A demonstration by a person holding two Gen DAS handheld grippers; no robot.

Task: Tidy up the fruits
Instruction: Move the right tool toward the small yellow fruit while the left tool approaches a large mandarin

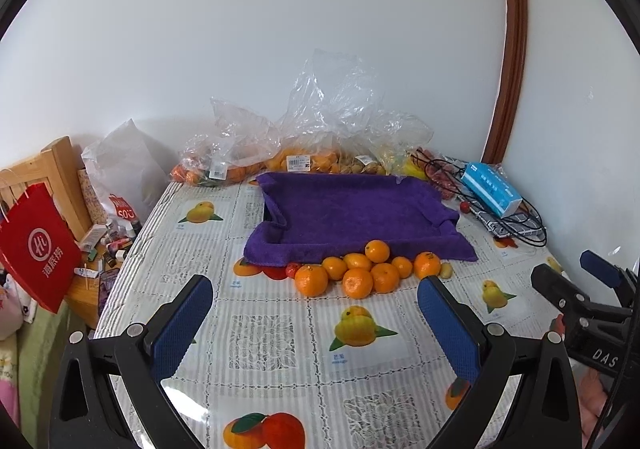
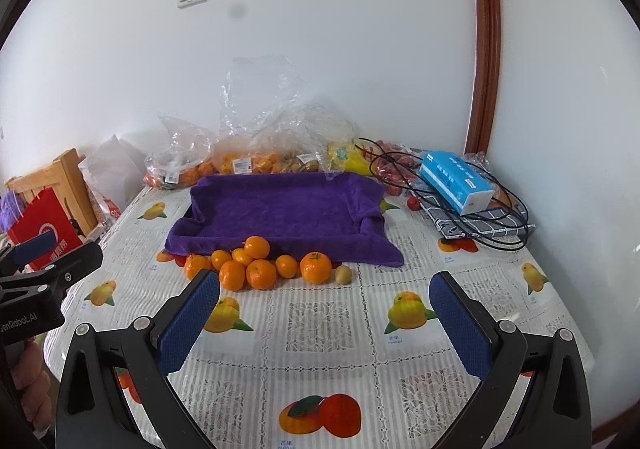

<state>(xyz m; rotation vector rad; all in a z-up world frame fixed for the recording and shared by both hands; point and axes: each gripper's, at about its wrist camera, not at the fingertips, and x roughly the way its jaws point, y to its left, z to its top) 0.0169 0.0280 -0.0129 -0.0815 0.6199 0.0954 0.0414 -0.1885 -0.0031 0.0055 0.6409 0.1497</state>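
My left gripper (image 1: 316, 313) and right gripper (image 2: 324, 309) both hover with jaws spread wide, holding nothing. Eight oranges (image 1: 356, 269) cluster against the near edge of the purple-towel tray (image 1: 352, 217), mid-table. My right view shows one small greenish-yellow fruit (image 2: 343, 273) clearly beside them; the left view alone shows a small red fruit (image 1: 292, 269) at the pile's left.

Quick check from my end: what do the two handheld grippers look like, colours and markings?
Both match: the left gripper and right gripper have black plastic frames with silver pivot bolts and flat fingers faced with textured blue pads. White lettering marks each body, only partly readable.
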